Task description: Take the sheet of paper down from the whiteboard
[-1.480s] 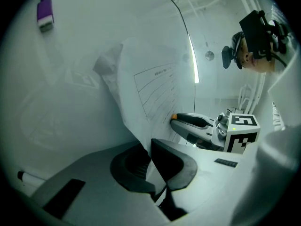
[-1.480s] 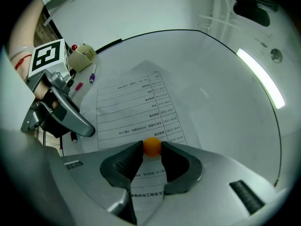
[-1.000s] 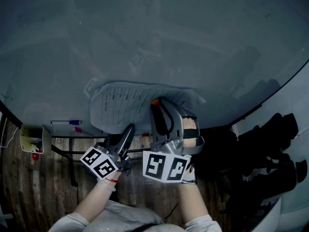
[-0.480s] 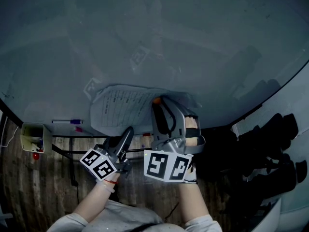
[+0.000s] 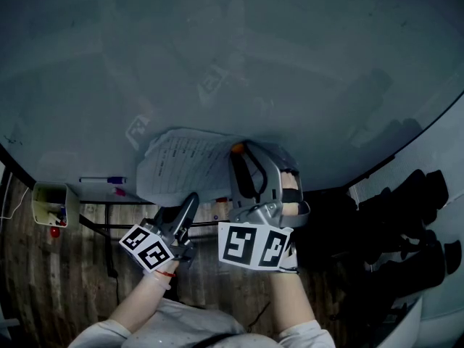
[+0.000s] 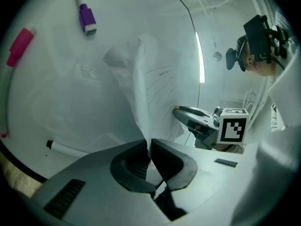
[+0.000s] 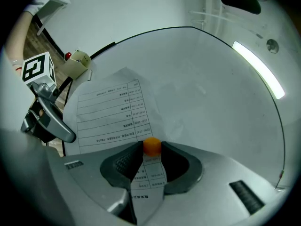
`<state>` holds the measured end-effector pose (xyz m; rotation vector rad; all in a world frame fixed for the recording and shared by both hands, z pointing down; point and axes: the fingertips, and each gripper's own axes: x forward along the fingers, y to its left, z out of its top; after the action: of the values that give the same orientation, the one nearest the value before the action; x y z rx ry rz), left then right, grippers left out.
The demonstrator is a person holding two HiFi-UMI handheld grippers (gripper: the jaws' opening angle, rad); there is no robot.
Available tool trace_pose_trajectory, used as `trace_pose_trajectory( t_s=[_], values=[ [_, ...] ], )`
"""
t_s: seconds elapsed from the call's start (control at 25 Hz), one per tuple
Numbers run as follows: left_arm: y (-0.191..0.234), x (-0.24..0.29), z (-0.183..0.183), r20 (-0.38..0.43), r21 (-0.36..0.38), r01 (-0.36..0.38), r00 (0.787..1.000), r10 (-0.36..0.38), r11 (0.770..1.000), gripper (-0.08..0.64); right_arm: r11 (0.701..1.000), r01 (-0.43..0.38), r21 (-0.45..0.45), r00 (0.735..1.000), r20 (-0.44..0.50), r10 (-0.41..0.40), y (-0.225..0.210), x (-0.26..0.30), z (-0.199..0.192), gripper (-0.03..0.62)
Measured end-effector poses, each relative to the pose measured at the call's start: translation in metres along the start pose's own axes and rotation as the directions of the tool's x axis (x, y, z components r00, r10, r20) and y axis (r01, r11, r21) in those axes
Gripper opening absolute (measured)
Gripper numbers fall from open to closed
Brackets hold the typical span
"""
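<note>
While I face the whiteboard (image 5: 217, 49), sheet of paper (image 7: 113, 112): flat against the board at the top, lower part bulging away from it.
Left gripper (image 6: 149, 142): my jaws pressed together on the sheet's crumpled edge.
Right gripper (image 7: 152, 148): my jaws pinching the orange magnet (image 7: 152, 144), with the sheet running beneath them.
Magnet contact: possibly touching the paper; the dim head view leaves this unclear.
Purple-capped marker (image 6: 87, 18), pink marker (image 6: 21, 46): apart from the sheet.

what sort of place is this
Likely an office or meeting room: a large whiteboard, a purple-capped marker at its lower edge, and a printed sheet of paper under an orange magnet.
</note>
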<state>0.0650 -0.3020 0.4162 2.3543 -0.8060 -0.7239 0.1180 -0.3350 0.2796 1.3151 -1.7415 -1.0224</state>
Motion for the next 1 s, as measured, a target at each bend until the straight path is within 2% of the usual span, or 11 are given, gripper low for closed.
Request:
trace_pose_trajectory(
  t_s=[0.48,1.0],
  values=[
    [0.004,-0.012,-0.006,-0.019,-0.004,-0.029,0.999,0.029,1.000,0.015,1.000,-0.003,0.027,1.000,0.011,0.003,-0.002,-0.003,0.006,0.133],
    [0.010,-0.029,-0.014,0.001,-0.071,-0.051,0.999,0.051,0.996,0.015,0.999,-0.001,0.039,1.000,-0.004,0.002,-0.004,-0.004,0.004,0.133]
  ],
)
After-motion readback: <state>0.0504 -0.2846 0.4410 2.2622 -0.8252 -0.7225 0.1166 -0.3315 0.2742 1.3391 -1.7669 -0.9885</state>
